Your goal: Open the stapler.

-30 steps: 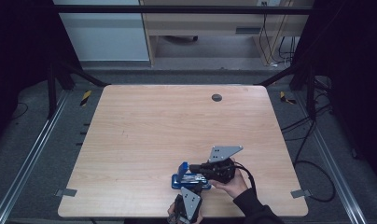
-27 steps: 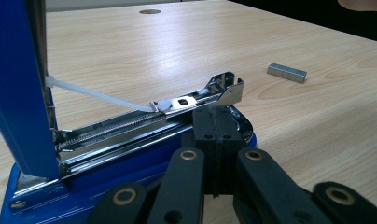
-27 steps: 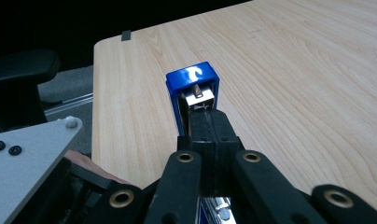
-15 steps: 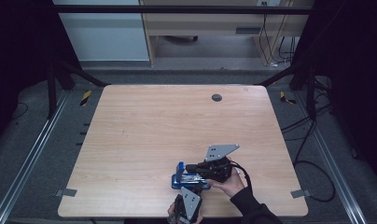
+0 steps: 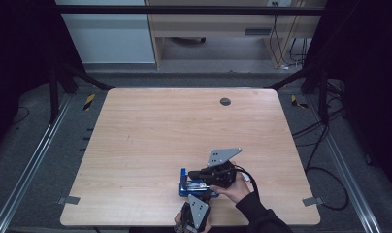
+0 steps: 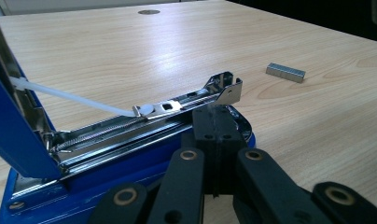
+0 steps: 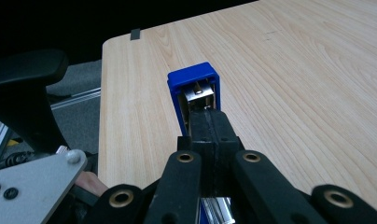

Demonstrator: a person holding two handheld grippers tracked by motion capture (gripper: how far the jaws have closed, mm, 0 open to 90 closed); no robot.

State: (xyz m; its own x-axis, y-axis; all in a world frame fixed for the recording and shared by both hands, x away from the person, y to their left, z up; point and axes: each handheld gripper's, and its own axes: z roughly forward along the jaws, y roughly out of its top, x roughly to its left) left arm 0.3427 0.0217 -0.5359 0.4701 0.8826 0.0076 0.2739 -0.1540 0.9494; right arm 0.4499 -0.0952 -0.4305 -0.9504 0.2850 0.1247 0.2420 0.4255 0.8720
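— What have you got in front of you?

— A blue stapler, lying open just ahead of my left tongs. Its blue lid is swung up at the left of the left gripper view, and the shiny metal staple channel lies bare along the base, with a spring and a white pusher rod running down into it.

— And your tongs?

— Both pairs are pressed together. The left ones sit right against the side of the stapler's front end; I cannot tell whether they pinch any part of it. My right tongs point along the stapler from above, tips close to the blue end cap and its metal insert.

— Anything beyond it?

— A small grey strip of staples lies on the wooden table, past the left tongs and to the right, well apart from the stapler. In the high view the stapler lies near the table's near edge, between my two hands.
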